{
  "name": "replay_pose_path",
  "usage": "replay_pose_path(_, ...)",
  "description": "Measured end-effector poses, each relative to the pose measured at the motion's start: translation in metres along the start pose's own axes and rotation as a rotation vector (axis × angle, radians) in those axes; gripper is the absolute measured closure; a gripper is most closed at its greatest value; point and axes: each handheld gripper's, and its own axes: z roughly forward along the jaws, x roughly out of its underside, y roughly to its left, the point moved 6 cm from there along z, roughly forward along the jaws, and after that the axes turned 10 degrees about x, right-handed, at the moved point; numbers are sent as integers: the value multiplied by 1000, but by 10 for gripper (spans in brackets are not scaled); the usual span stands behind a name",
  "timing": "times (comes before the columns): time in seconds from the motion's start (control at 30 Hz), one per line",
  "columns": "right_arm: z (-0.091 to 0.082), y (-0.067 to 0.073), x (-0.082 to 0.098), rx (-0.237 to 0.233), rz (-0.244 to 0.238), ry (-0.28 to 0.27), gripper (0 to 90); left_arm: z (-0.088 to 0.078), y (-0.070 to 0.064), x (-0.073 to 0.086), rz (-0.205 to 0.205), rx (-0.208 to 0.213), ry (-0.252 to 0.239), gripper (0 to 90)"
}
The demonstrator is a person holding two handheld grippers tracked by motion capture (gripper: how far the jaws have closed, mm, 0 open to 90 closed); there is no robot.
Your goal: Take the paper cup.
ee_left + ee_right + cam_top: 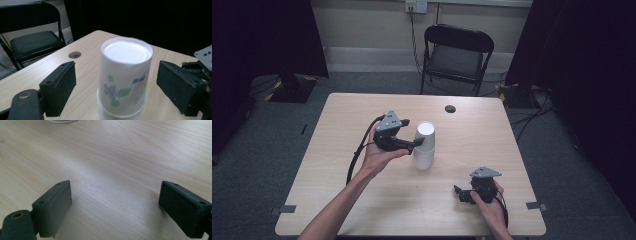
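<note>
The upturned white paper cup with a flower print [125, 75], stacked on another white cup [120, 113], stands between my left gripper [116, 82]'s open fingers [60, 87], untouched. I judge this the approach; next I close on it. My right gripper [115, 207] hovers open above the wooden surface [112, 157].

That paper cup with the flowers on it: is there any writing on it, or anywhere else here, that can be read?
Blue print on the top paper cup, to the right of the flower picture: a short word or number in slanted characters, too blurred to read.
Nothing else carries readable text: the table, the left gripper and the right gripper bear no visible labels.
</note>
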Motion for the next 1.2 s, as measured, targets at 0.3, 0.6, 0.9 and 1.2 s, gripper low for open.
replay_pose_path(0.3,0,0,0,0,0,0,108,24,-4,0,-7,22,17,166)
replay_pose_path(0.6,0,0,0,0,0,0,108,40,-7,-2,-1,24,16,225)
replay_pose_path(0.9,0,0,0,0,0,0,108,41,-5,0,21,11,27,262)
replay_pose_path(1.2,0,0,0,0,0,0,108,42,-2,5,24,10,53,310)
